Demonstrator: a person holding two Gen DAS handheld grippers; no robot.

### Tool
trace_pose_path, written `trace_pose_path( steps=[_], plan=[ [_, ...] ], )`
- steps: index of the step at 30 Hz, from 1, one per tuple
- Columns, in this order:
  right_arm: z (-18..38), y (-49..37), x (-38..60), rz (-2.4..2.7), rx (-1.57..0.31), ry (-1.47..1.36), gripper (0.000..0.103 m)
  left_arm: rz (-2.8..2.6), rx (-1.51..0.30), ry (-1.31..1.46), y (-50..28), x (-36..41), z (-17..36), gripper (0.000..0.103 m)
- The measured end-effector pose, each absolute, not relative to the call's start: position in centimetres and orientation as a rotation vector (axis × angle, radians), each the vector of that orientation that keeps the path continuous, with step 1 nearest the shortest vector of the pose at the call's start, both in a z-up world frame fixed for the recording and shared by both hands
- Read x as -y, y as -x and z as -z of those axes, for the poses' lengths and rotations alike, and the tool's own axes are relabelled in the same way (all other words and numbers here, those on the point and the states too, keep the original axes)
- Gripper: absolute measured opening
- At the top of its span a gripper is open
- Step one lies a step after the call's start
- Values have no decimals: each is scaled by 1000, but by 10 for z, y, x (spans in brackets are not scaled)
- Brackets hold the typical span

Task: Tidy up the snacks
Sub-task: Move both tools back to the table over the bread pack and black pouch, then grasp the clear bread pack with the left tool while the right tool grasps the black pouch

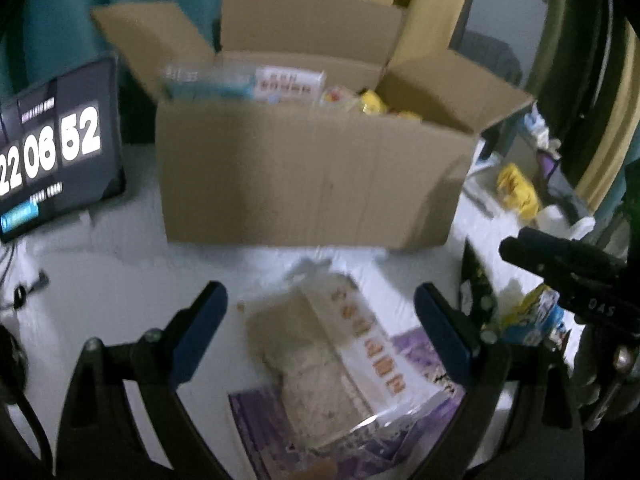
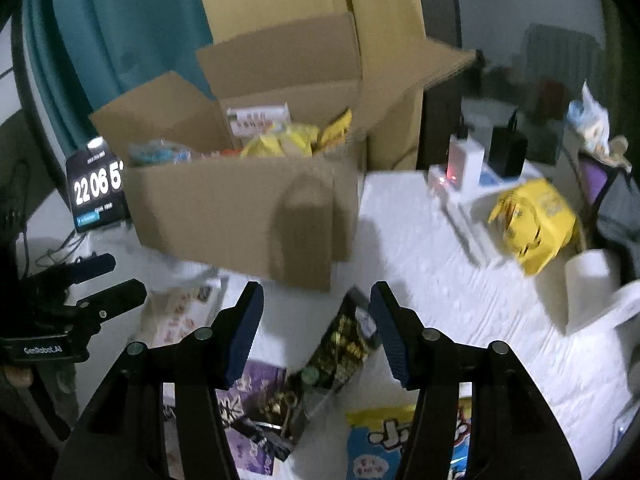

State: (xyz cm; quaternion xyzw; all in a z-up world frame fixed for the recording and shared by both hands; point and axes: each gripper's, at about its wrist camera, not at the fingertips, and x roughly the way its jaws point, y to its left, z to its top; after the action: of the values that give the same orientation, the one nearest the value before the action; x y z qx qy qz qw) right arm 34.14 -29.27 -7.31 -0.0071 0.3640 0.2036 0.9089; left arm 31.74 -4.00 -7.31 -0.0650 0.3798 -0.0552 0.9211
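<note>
Far left, the clock display (image 1: pixel 52 152) glows by the cardboard box (image 1: pixel 312 176), which stands open on the white table (image 2: pixel 440 280) and already holds several packets. My left tongs (image 1: pixel 320 332) are spread wide and empty, hanging right above the clear cracker packet (image 1: pixel 340 368), which lies flat on a purple packet (image 1: pixel 256 420), one blue pad either side of it. To do this pick well I'd say: come straight down, close across the narrow width, and nip only the top packet so the purple one stays behind. Moving right, my right tongs (image 2: pixel 316 332) are also open with nothing in them, poised over the dark gold-printed packet (image 2: pixel 344 344), with a blue and yellow packet (image 2: pixel 380 440) just beside it. Further right sit a yellow bag (image 2: pixel 536 220) and a paper roll (image 2: pixel 588 284), well apart from the box
</note>
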Motion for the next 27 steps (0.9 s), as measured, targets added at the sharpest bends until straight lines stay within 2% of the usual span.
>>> trace_pose_path(
  steps=[9, 23, 25, 27],
  plan=[
    [103, -353, 302, -421, -858, -56, 59, 76, -914, 139, -317, 43, 113, 96],
    [128, -364, 294, -412, -970, -29, 59, 146, -979, 112, -337, 62, 118, 96],
    [128, -363, 293, -417, -967, -23, 56, 157, -983, 100, -339, 65, 117, 96],
    [128, -362, 291, -430, -968, -20, 44, 168, -981, 88, -340, 67, 117, 96]
  ],
)
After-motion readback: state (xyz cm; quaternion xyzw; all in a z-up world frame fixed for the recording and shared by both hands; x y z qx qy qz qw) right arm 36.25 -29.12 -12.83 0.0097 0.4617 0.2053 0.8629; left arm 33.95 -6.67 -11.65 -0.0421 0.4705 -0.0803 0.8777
